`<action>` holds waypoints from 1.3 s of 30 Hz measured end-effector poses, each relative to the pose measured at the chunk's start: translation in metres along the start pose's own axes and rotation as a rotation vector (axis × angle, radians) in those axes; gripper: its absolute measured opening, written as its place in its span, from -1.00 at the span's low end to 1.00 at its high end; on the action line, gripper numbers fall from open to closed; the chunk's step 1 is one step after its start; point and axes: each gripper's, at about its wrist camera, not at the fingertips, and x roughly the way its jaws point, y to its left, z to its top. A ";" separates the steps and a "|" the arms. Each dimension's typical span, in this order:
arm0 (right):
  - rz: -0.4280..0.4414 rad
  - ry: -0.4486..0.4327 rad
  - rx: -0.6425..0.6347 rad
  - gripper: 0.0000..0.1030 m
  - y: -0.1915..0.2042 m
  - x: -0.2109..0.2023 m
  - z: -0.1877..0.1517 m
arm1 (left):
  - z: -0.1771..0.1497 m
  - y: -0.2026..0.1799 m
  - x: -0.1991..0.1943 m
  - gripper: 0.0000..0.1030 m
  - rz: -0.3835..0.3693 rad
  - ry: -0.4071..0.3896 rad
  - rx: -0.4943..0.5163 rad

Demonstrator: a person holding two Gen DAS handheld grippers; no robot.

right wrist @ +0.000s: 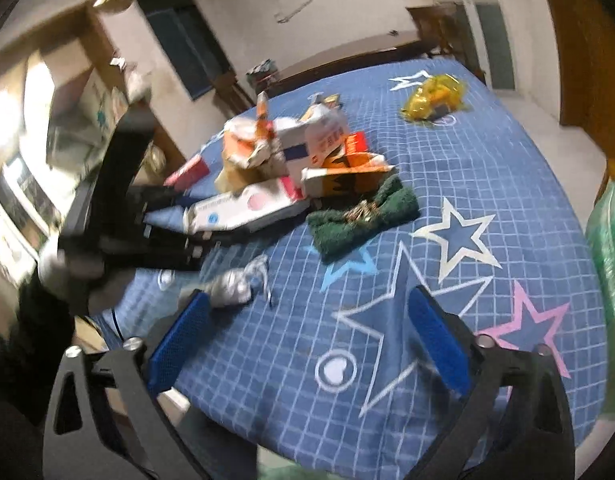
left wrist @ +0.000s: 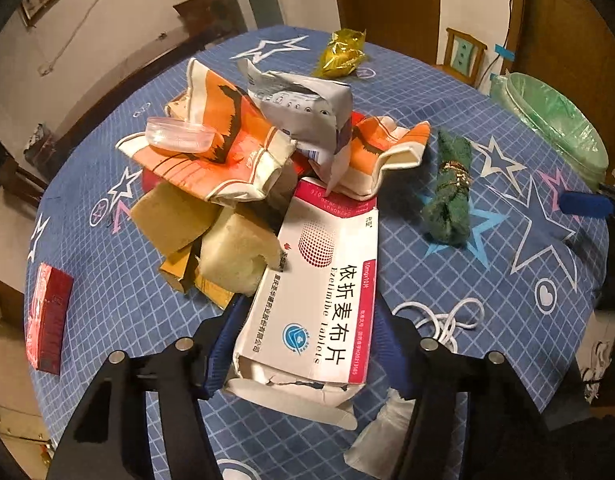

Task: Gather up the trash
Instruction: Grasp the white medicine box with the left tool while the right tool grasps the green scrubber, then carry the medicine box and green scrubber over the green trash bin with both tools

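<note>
A white and pink tablet box [left wrist: 323, 292] lies at the near end of a trash pile [left wrist: 227, 152] of orange cartons, torn paper and brown card. My left gripper [left wrist: 309, 308] is shut on it, one blue pad against each long side. The right wrist view shows the same box [right wrist: 235, 208] between the left gripper's [right wrist: 199, 216] black fingers. My right gripper [right wrist: 307, 296] hangs open over the blue star-print tablecloth [right wrist: 447, 184], nothing between its pads. A crumpled silvery-white wad [right wrist: 235, 288] lies just beyond its left pad.
A bin lined with a green bag [left wrist: 547, 120] stands at the table's right edge. On the cloth lie a yellow wrapper [left wrist: 341, 54], a rolled green cloth with a gold chain [left wrist: 447, 196], a red box [left wrist: 47, 320], a white cord [left wrist: 447, 316] and a clear plastic lid [left wrist: 179, 136].
</note>
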 end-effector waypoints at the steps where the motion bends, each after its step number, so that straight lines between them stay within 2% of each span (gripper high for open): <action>1: 0.008 0.006 0.035 0.49 -0.005 0.004 0.004 | -0.003 -0.001 0.000 0.16 0.008 -0.003 -0.004; 3: 0.011 0.026 0.098 0.20 -0.014 0.014 0.011 | -0.011 -0.004 -0.005 0.15 0.012 -0.011 -0.008; 5: 0.019 0.046 0.161 0.12 -0.023 0.026 0.017 | -0.027 -0.005 -0.012 0.15 0.007 -0.022 -0.016; 10: -0.020 0.070 0.234 0.10 -0.033 0.046 0.032 | -0.059 -0.001 -0.018 0.19 0.006 -0.025 -0.048; 14: -0.063 0.079 0.232 0.10 -0.028 0.058 0.045 | -0.060 0.001 -0.017 0.24 0.007 -0.036 -0.057; 18: -0.114 0.089 0.210 0.10 -0.022 0.072 0.051 | -0.050 0.004 -0.018 0.26 -0.013 -0.059 -0.081; 22: -0.164 0.079 0.172 0.07 -0.018 0.080 0.052 | -0.040 0.007 -0.004 0.26 -0.013 -0.039 -0.107; 24: -0.178 0.080 0.153 -0.27 -0.018 0.083 0.053 | -0.041 0.010 0.001 0.23 -0.016 -0.037 -0.128; 25: -0.173 0.078 0.147 -0.32 -0.020 0.085 0.054 | -0.042 0.010 0.002 0.19 -0.016 -0.044 -0.139; 27: -0.173 0.066 0.114 -0.53 -0.018 0.083 0.050 | -0.045 0.012 -0.001 0.14 -0.023 -0.072 -0.167; 30: -0.188 0.031 0.046 -0.68 -0.007 0.072 0.042 | -0.053 0.015 -0.009 0.08 -0.020 -0.117 -0.204; 34: -0.195 -0.033 -0.039 -0.78 0.011 0.055 0.034 | -0.066 0.009 -0.029 0.05 -0.009 -0.207 -0.230; 39: -0.231 -0.112 -0.148 -0.79 0.035 0.032 0.024 | -0.081 -0.001 -0.063 0.04 -0.010 -0.320 -0.266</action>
